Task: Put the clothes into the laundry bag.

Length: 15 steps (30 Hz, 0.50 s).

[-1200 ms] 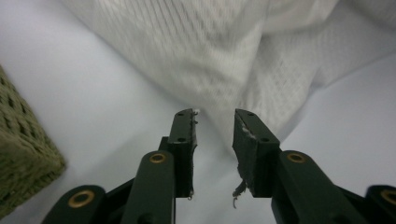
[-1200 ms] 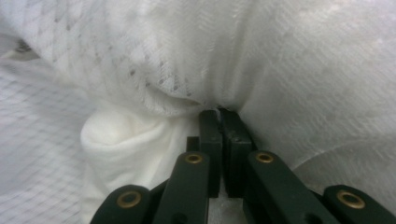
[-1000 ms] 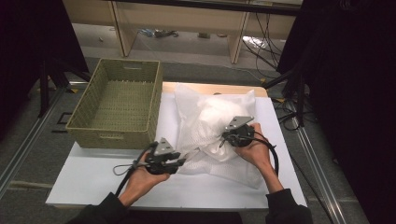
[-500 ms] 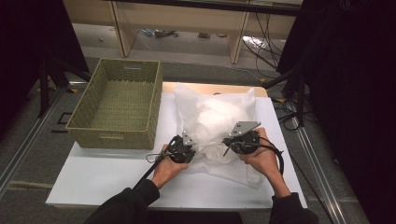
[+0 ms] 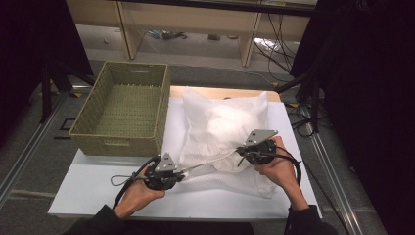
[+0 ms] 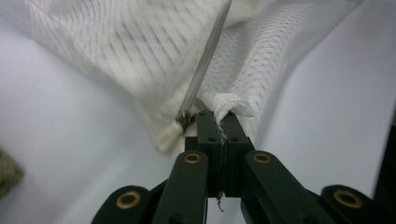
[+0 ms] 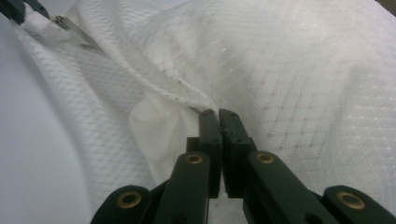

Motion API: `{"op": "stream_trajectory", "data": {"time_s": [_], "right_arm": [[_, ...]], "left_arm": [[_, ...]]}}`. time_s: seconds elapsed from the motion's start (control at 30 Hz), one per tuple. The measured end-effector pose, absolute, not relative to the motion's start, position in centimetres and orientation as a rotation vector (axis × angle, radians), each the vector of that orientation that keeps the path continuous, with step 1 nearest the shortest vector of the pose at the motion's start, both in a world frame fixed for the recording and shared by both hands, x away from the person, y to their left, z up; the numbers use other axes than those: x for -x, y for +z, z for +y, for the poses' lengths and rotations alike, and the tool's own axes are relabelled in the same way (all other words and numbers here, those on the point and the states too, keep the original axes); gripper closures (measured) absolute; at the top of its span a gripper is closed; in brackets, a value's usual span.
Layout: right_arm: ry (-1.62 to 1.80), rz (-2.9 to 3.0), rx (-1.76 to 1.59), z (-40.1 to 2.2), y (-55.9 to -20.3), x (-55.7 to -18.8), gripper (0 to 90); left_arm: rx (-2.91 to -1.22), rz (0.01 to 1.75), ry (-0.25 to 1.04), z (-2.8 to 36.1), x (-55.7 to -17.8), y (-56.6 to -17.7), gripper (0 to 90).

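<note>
White mesh laundry bag [image 5: 225, 129] lies stuffed on white table [image 5: 88, 191], just right of empty wicker basket [image 5: 125, 110]. Left gripper [image 5: 182, 171] has just clamped bag's edge by zipper; right gripper [image 5: 241, 152] pinches mesh. Bag not yet in basket.

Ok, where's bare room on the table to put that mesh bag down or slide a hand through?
Free: the white table strip at front left, between the wicker basket and the near edge, and a narrow margin right of the mesh laundry bag. The basket is empty too. Crowded: centre front, where both tools, left and right, pinch the bag.
</note>
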State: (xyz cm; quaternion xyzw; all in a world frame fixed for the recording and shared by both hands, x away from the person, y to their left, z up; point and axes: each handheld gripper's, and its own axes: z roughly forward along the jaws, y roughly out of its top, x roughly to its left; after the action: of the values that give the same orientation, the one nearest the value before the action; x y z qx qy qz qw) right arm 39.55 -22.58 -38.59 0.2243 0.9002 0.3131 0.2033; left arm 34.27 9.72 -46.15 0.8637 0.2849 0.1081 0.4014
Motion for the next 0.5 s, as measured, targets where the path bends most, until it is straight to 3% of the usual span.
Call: {"op": "stream_trajectory", "data": {"time_s": [0.13, 0.2, 0.4, 0.43, 0.5], "right_arm": [[0.869, 2.533, -0.574, -22.5, -38.5, -38.8, 89.6], [0.872, 2.537, -0.575, -22.4, -38.4, -38.4, 89.6], [0.879, 2.537, -0.553, -22.5, -38.0, -38.2, 89.6], [0.894, 2.525, -0.559, -22.4, -38.0, -38.2, 89.6], [0.88, 2.534, -0.553, -22.4, -38.2, -38.1, 89.6]], "left_arm": [[-2.192, 0.702, 0.209, 10.0, -33.2, -46.5, 87.4], [-2.147, 0.696, 0.272, 9.0, -33.3, -45.4, 71.6], [-2.091, 0.612, 0.172, 4.9, -32.9, -43.4, 62.5], [-2.088, 0.63, 0.16, 3.8, -33.0, -43.5, 55.0], [-2.107, 0.708, 0.105, 1.6, -34.1, -44.3, 50.7]]}}
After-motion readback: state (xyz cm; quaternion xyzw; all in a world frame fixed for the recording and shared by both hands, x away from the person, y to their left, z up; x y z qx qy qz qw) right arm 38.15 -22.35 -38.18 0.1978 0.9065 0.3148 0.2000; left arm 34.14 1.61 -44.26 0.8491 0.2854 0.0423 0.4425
